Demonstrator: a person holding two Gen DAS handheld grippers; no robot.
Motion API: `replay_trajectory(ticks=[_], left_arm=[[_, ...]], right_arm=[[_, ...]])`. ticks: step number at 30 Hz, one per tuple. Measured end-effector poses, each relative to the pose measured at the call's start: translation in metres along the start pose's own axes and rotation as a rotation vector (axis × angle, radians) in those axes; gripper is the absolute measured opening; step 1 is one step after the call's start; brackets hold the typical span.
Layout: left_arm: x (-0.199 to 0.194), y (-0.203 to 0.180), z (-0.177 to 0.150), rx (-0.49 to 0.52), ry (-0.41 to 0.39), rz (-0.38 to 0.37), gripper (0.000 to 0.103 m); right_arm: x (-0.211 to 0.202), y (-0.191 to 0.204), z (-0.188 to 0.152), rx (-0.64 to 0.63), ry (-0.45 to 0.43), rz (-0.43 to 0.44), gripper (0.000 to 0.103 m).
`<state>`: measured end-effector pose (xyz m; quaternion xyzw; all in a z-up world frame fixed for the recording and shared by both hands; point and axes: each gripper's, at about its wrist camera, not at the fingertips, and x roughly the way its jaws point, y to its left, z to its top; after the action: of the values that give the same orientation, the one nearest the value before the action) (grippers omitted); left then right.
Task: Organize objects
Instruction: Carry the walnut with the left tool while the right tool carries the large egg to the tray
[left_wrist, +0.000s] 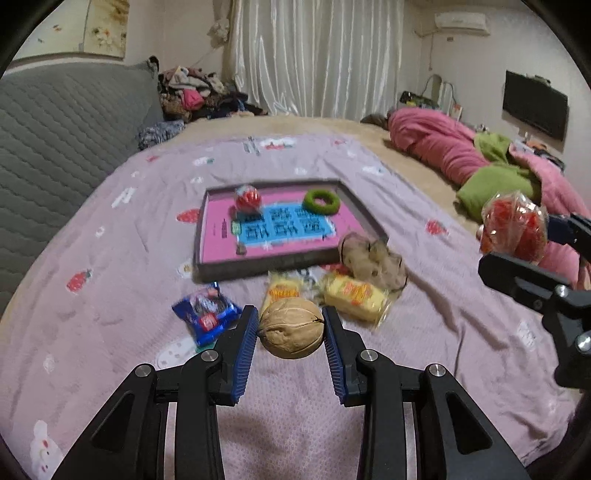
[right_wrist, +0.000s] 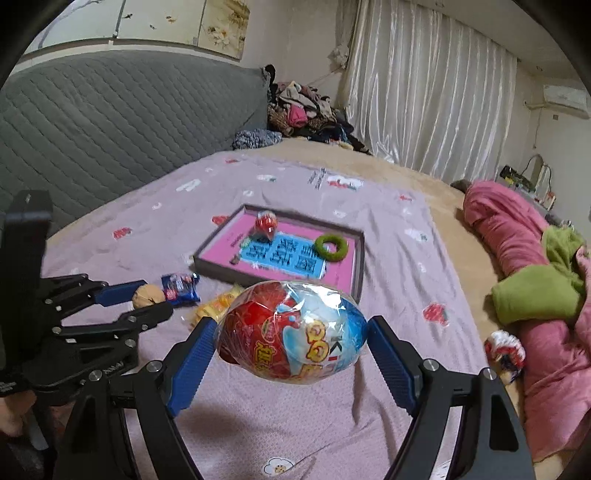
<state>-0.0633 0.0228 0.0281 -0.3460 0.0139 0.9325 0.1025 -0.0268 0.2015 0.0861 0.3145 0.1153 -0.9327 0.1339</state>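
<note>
While snack packets (left_wrist: 354, 295) crowd the tray's (left_wrist: 280, 260) near wall, the left gripper (left_wrist: 290, 334) clamps a wrinkled walnut (left_wrist: 291, 328); the right gripper (right_wrist: 291, 341) pinches a glossy wrapped egg (right_wrist: 291, 332).

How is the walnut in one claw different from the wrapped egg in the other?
The walnut is plain tan and wrinkled; the egg is glossy, wrapped in red and blue film. The walnut looks much smaller, so the left gripper stands narrower than the right gripper. Both are clamped above the bedsheet.
</note>
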Motion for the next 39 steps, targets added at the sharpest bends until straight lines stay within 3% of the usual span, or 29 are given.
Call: replay_trajectory(ticks=[8, 17, 32, 36, 39], left_arm=[[-0.029, 0.001, 0.035, -0.017, -0.022, 0.046, 0.037], [-0.058, -0.016, 0.101, -0.001, -0.029, 0.119, 0.037], [-0.007, 0.01, 0.167, -0.027, -0.028, 0.136, 0.037], [0.012, 0.019, 0.173, -0.033, -0.038, 0.141, 0.037], [0.028, 0.024, 0.174, -0.025, -0.036, 0.149, 0.037]], right_arm=[[-0.031, -0.011, 0.051, -0.026, -0.042, -0.026, 0.082], [-0.042, -0.041, 0.085, 0.032, -0.1, 0.07, 0.082], [0.018, -0.043, 0.124, 0.05, -0.096, 0.065, 0.082], [0.029, -0.04, 0.13, 0.044, -0.132, 0.053, 0.082], [0.034, -0.035, 0.133, 0.01, -0.181, -0.012, 0.082]])
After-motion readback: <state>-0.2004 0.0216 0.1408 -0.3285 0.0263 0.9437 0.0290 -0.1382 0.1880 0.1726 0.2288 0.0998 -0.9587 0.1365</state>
